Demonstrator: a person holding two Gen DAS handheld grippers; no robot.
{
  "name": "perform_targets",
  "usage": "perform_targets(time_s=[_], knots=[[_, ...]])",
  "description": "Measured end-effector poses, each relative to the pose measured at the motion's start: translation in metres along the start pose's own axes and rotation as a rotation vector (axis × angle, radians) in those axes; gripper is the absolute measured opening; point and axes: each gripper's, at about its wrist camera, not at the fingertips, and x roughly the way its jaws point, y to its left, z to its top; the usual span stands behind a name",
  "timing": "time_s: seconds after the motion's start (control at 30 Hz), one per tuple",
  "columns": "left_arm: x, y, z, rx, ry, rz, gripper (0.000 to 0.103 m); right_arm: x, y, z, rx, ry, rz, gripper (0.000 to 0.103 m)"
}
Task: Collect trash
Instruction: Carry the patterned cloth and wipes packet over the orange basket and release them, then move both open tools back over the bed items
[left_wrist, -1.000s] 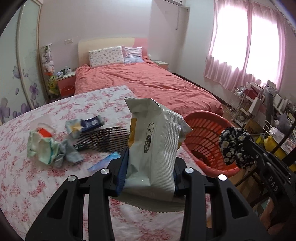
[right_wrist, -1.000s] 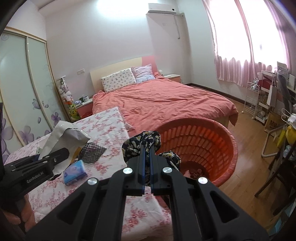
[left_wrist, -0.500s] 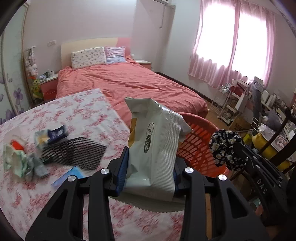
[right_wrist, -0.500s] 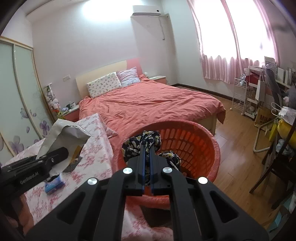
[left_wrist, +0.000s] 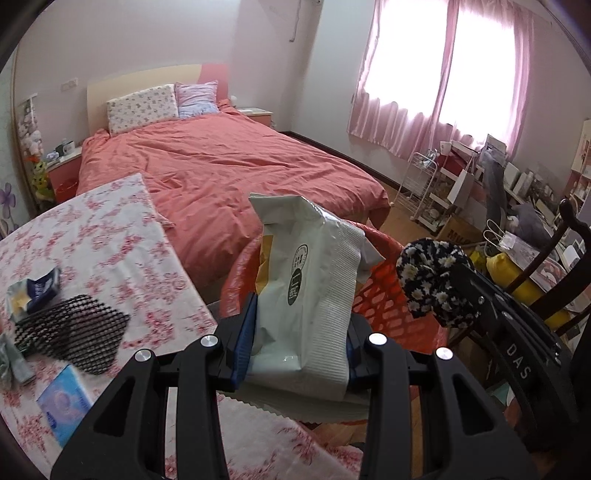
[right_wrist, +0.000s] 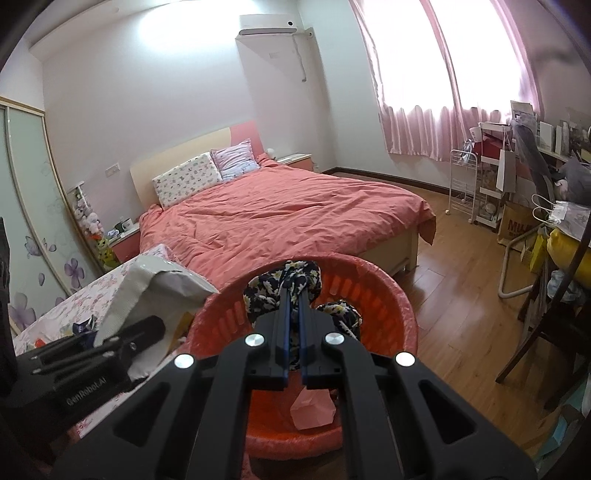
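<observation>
I can read "DAS" on the body of my right tongs (left_wrist: 441, 284), "GenRobot.AI" on my left tongs (right_wrist: 147, 328), and "MUJ" on the brown paper bag (right_wrist: 515, 223) by the shelves.

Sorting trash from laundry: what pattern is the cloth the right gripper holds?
Dark cloth with white daisies, clearest in the left wrist view.

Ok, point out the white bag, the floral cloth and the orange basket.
white bag (left_wrist: 310, 295), left wrist view, front panel.
floral cloth (right_wrist: 295, 282), right wrist view, bunched top.
orange basket (right_wrist: 384, 306), right wrist view, inner wall.
</observation>
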Motion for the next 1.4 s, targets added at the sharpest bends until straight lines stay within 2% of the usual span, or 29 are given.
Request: perform_targets(time_s=[0.63,0.77,0.9,0.97,1.23,1.4], knots=[[0.029,-0.013,0.001,-0.001,0.052,-0.039,0.041,0.035,-0.028,0.006,0.093,0.021,0.024,0.007],[0.033,-0.012,-0.001,-0.010,0.066,-0.034,0.049,0.040,-0.035,0.007,0.123,0.029,0.039,0.016],[0.037,-0.011,-0.003,-0.021,0.083,-0.032,0.058,0.042,-0.039,0.006,0.144,0.034,0.050,0.021],[0.039,-0.010,-0.004,-0.020,0.089,-0.026,0.060,0.041,-0.040,0.004,0.150,0.035,0.049,0.028],[0.040,-0.013,-0.006,-0.007,0.105,-0.035,0.072,0.035,-0.045,0.001,0.143,0.037,0.018,0.030],[0.033,-0.012,-0.002,-0.010,0.089,-0.030,0.072,0.031,-0.045,-0.001,0.125,0.040,0.001,0.030]])
